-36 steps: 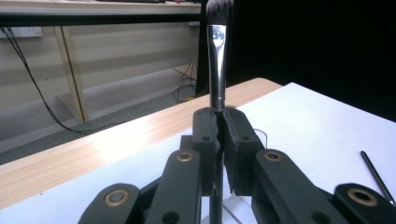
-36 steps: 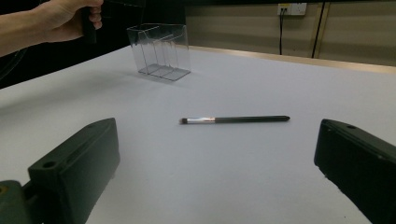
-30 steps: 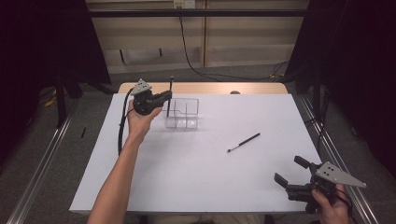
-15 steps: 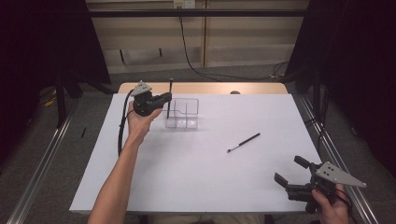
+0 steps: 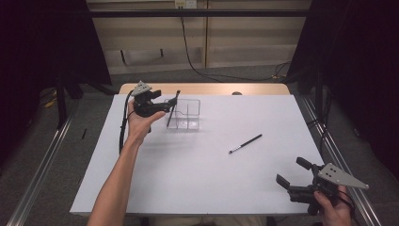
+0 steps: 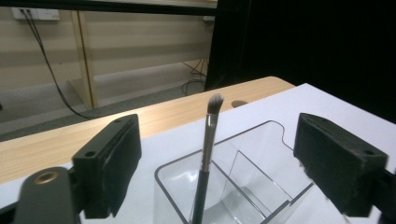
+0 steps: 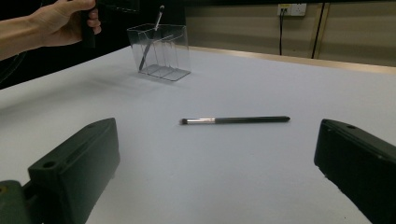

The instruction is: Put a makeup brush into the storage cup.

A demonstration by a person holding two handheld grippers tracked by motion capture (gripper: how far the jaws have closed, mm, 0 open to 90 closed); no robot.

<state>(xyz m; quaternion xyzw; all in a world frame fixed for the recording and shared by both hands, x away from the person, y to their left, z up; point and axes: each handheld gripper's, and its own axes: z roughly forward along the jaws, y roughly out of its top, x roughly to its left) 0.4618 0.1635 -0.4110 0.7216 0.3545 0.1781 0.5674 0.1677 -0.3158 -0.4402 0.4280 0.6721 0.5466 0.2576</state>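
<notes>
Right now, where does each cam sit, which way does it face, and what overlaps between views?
High view: above the person's side, facing forward and down on the table; both forearms, left gripper, right gripper.
Left gripper view: on the left gripper, jaws apart either side of a brush standing in the clear organizer.
Right gripper view: on the right gripper, facing the lying brush.
Shared: organizer and standing brush appear in all three.

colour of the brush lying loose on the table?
Black handle, silver ferrule, dark bristle tip on the brush; clearest in the right gripper view.
</notes>
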